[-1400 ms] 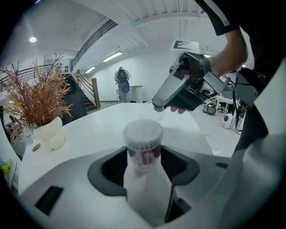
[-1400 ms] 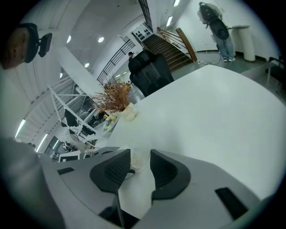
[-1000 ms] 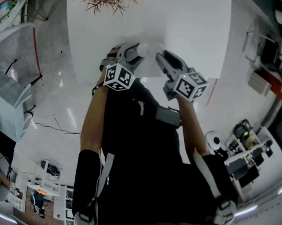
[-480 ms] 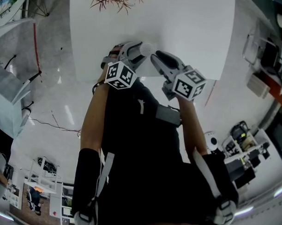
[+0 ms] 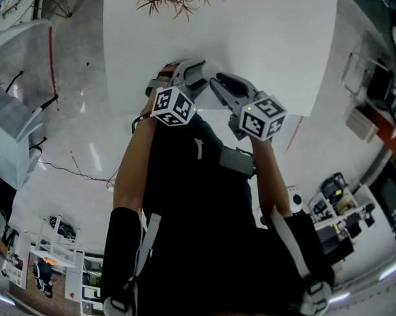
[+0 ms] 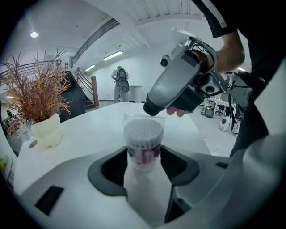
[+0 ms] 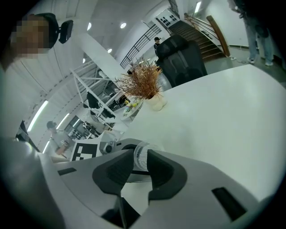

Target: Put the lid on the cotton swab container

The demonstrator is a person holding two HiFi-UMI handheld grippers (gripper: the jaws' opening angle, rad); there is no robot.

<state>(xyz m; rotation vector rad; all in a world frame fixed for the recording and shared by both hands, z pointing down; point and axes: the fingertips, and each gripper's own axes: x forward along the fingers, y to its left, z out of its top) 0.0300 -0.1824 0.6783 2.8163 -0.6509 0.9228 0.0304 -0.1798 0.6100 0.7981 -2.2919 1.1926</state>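
Note:
The cotton swab container (image 6: 143,150), a small tube with a red and white label and white swab heads at its top, stands between the jaws of my left gripper (image 6: 143,169), which is shut on it. A clear cap shape (image 6: 144,118) sits over the swab heads. My right gripper (image 6: 153,107) has its tips right above and behind that cap. In the right gripper view the container's top (image 7: 141,156) shows through the narrow gap of the right gripper (image 7: 134,169). Its jaws have just been closing, and no pad visibly presses on anything. In the head view both grippers (image 5: 190,73) (image 5: 216,81) meet at the table's near edge.
A white table (image 5: 272,41) lies ahead, its near edge just under the grippers. A white pot of dry brown twigs (image 6: 46,130) stands at the table's far side. People, stairs and workshop racks are in the background, well away from the table.
The right gripper has swung left, up to the container's top. The left gripper with the container has kept still.

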